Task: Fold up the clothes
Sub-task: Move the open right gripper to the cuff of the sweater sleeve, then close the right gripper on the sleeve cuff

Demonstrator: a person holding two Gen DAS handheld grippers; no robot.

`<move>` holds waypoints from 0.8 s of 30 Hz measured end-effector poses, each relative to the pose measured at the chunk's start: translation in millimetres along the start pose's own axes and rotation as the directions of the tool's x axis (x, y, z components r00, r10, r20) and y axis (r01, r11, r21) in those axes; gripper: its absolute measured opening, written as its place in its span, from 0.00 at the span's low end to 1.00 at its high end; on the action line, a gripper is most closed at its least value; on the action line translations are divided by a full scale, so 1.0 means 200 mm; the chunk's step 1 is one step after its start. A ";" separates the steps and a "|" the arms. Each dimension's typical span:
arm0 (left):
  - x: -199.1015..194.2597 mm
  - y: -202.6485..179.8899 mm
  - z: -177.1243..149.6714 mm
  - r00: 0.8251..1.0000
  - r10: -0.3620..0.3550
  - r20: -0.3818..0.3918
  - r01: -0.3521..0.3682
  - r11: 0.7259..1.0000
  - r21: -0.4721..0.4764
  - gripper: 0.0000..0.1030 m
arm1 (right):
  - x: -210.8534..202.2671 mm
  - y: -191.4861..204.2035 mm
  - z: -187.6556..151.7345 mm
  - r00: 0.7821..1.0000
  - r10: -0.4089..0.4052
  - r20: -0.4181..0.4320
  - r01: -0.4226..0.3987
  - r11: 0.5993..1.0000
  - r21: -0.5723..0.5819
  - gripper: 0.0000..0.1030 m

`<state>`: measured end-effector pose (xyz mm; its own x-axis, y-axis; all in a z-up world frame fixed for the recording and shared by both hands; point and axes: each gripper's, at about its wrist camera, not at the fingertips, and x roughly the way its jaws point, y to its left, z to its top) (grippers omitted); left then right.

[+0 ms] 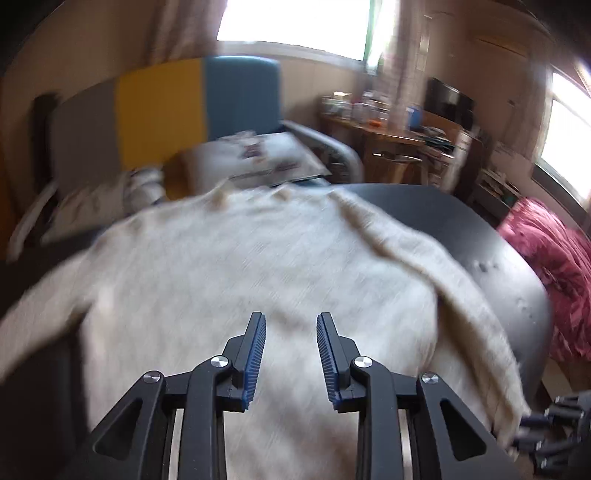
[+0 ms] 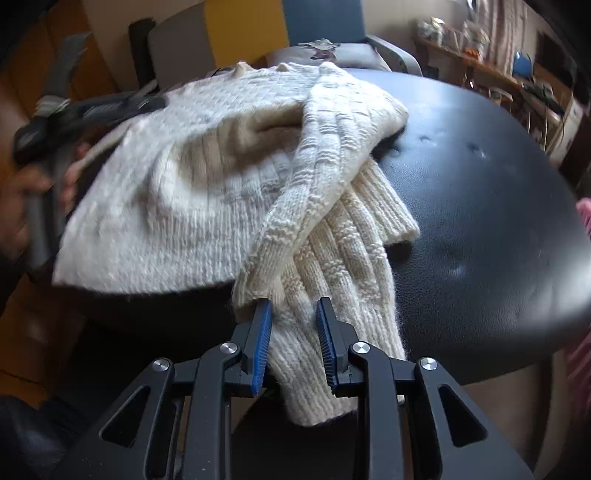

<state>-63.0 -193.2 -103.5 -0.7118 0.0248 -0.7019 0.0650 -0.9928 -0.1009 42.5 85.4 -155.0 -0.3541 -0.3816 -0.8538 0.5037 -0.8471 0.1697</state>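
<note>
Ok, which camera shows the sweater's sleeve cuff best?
Right wrist view: the ribbed sleeve cuff lies sharp between the right claw pads. Left wrist view shows only the blurred sweater; the cuff is indistinct at the corner.

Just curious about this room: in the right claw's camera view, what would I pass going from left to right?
A hand holding the other claw → cream knitted sweater → black table → pink cloth at the edge.

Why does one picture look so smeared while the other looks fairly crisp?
Left wrist view: motion blur smears the cream sweater, and the window is blown out white. Right wrist view: the knit ribs show sharply near the right gripper; only the left edge blurs, and the fisheye bends the black table.
</note>
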 end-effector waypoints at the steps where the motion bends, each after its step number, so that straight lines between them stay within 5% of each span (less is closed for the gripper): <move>1: 0.06 -0.02 0.07 1.000 -0.016 -0.003 0.016 1.000 0.011 0.28 | -0.01 -0.01 0.00 1.000 -0.003 0.006 0.003 1.000 0.012 0.31; 4: 0.30 -0.05 0.21 0.997 -0.049 -0.052 0.050 0.999 0.017 0.28 | -0.07 -0.04 0.02 0.999 -0.015 0.052 0.014 0.999 0.035 0.34; 9: 0.66 -0.15 0.21 0.987 -0.004 -0.159 0.028 0.989 0.147 0.28 | -0.17 -0.07 0.09 0.990 -0.032 0.135 0.021 0.996 0.085 0.63; 10: 0.73 -0.17 0.17 0.980 0.012 -0.198 0.022 0.985 0.173 0.28 | -0.17 -0.07 0.11 0.989 -0.038 0.144 0.025 0.996 0.091 0.63; 19: 0.76 -0.07 0.11 0.983 -0.098 -0.153 0.113 0.989 0.095 0.28 | 0.00 -0.03 0.24 0.994 -0.072 0.086 0.064 0.993 0.096 0.64; 23: 0.76 -0.08 0.10 0.985 -0.085 -0.149 0.102 0.989 0.108 0.28 | 0.09 0.02 0.22 0.993 -0.116 0.036 0.114 0.992 0.060 0.63; 24: 0.76 -0.09 0.11 0.985 -0.083 -0.149 0.100 0.989 0.111 0.28 | 0.12 0.03 0.21 0.989 -0.144 0.015 0.143 0.989 0.037 0.48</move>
<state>-187.8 -175.1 -192.6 -0.6027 0.1240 -0.7883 -0.0842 -0.9922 -0.0918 3.7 55.5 -153.8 -0.4346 -0.2610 -0.8620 0.4178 -0.9063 0.0638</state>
